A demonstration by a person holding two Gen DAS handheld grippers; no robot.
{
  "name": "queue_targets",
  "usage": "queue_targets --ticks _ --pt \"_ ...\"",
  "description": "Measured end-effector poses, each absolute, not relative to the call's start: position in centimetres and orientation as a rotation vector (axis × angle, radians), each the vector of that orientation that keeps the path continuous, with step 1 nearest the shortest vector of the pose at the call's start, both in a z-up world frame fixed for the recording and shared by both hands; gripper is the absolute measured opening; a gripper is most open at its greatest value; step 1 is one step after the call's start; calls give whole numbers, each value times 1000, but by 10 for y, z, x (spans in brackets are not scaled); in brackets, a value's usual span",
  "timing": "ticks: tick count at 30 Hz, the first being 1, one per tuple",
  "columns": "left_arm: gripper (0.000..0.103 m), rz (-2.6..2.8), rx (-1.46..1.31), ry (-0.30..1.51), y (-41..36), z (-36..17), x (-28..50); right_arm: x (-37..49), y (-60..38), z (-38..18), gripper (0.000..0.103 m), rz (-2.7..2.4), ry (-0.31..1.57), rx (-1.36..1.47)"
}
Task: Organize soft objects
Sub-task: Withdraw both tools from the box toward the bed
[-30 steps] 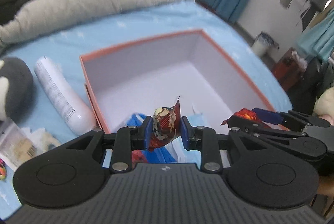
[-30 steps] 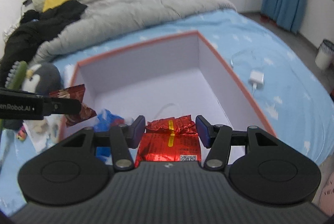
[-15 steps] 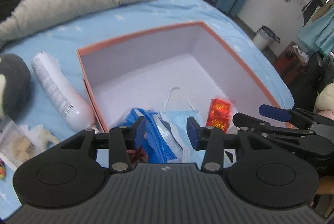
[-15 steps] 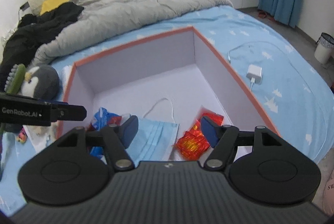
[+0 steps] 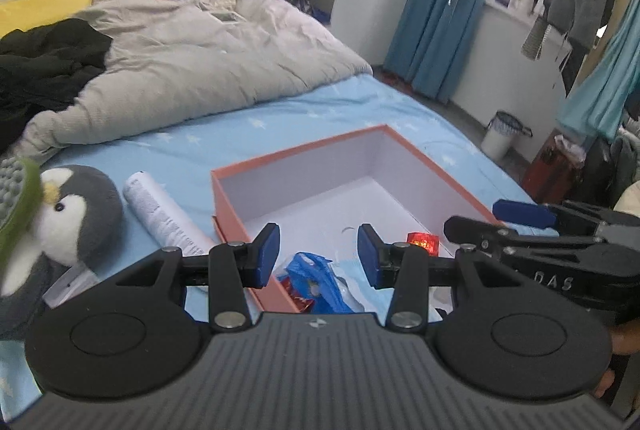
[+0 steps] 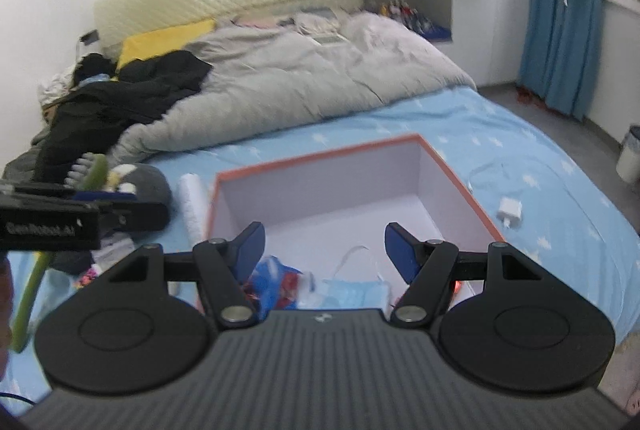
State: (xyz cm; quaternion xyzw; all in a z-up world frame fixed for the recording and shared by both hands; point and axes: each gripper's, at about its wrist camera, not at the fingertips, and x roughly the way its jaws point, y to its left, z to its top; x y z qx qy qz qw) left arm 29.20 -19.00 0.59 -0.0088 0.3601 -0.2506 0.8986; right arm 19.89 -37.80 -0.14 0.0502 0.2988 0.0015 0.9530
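Observation:
An orange-rimmed box (image 5: 300, 151) with a white inside lies on the blue bed sheet. At its near end lie a blue packet (image 5: 316, 282), a light blue face mask (image 5: 360, 282) and a red snack packet (image 5: 423, 242). My left gripper (image 5: 318, 250) hovers open above the box's near left corner, nothing between its fingers. My right gripper (image 6: 325, 246) hangs open over the near end of the box (image 6: 320, 155), above the mask (image 6: 356, 290) and blue packet (image 6: 272, 278). In the left wrist view the right gripper (image 5: 492, 220) shows beside the box's right wall.
A penguin plush (image 5: 76, 218) and a white tube (image 5: 160, 213) lie left of the box, with a green brush (image 5: 16, 197) by the plush. A grey duvet (image 6: 300, 81) and black clothes (image 6: 132, 85) cover the far bed. A white charger (image 6: 510, 209) lies right of the box.
Both grippers let go of their snack packets, which now lie in the box. Both opened, then rose and pulled back, so more of the room shows.

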Motion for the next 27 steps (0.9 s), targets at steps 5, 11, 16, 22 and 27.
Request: queue_targets --ticks 5,11,16,22,27 --pt "49 -494 -37 707 -159 6 268 183 -358 9 69 41 544 120" --pt "49 -460 -45 667 -124 5 241 166 -328 10 69 97 499 106" --pt "49 -424 -52 640 -99 3 219 154 -307 6 69 117 482 78" --pt "49 -396 -90 624 -70 0 195 142 -286 -4 69 156 476 82" --pt "49 -357 -143 645 -49 -16 178 130 -269 -14 69 187 481 78"
